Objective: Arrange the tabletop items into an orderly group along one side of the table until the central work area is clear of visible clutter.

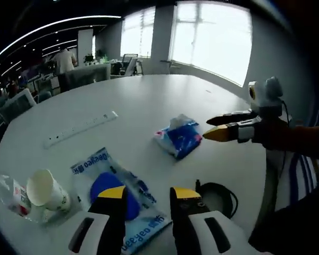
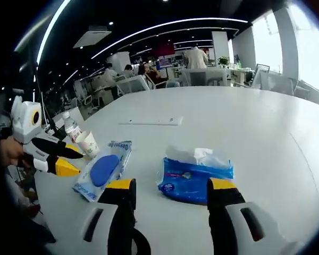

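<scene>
I am lining up my right claw (image 2: 170, 194), jaws spread and empty, on the blue tissue pack (image 2: 195, 174) lying just ahead on the white desk (image 2: 266, 122). Next I would close in and grip it. My left claw (image 1: 147, 195), also released, hovers over the wipes packet (image 1: 119, 196).

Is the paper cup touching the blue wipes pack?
Apart. In the left gripper view, bare table shows between the paper cup and the blue wipes pack.
</scene>
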The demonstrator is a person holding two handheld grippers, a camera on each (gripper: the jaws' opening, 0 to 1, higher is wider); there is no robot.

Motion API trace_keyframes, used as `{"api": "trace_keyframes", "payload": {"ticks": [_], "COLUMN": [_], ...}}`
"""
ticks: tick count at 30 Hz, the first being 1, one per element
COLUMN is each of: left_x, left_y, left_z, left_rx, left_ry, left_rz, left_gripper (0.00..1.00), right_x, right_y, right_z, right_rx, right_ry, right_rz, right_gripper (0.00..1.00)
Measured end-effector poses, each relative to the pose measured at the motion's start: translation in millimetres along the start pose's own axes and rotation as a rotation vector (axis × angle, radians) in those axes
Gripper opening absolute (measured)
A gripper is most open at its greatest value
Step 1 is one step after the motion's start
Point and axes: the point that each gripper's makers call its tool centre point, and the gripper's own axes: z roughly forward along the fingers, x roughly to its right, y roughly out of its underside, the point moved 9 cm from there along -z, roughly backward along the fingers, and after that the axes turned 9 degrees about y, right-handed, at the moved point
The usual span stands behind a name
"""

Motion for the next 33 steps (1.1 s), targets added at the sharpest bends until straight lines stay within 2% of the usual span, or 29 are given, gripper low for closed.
{"api": "trace_keyframes", "payload": {"ticks": [12, 18, 24, 29, 33], "left_x": [15.0, 22.6, 25.7, 30.1, 30.9], "left_y": [30.6, 41.2, 55.8, 65.0, 71.5], "left_z": [-14.4, -21.0, -25.6, -25.0, -23.8], "left_rx": [-0.010, 0.001, 0.007, 0.010, 0.003], "left_ry": [-0.045, -0.078, -0.128, -0.137, -0.145], "left_rz": [-0.097, -0.170, -0.276, -0.339, -0.420], "left_gripper": [0.28, 0.28, 0.28, 0.28, 0.28], "right_x": [-16.7, -28.8, -37.6, -45.8, -53.3], "right_y": [-31.6, -45.4, -54.3, -64.1, -71.6], "right_z": [20.8, 35.4, 49.2, 63.1, 75.2], "right_rx": [0.013, -0.002, -0.016, -0.022, -0.027], "right_ry": [-0.107, -0.177, -0.225, -0.260, -0.299], "right_rz": [-0.118, -0.220, -0.266, -0.304, -0.344], "right_gripper": [0.52, 0.55, 0.58, 0.58, 0.59]}}
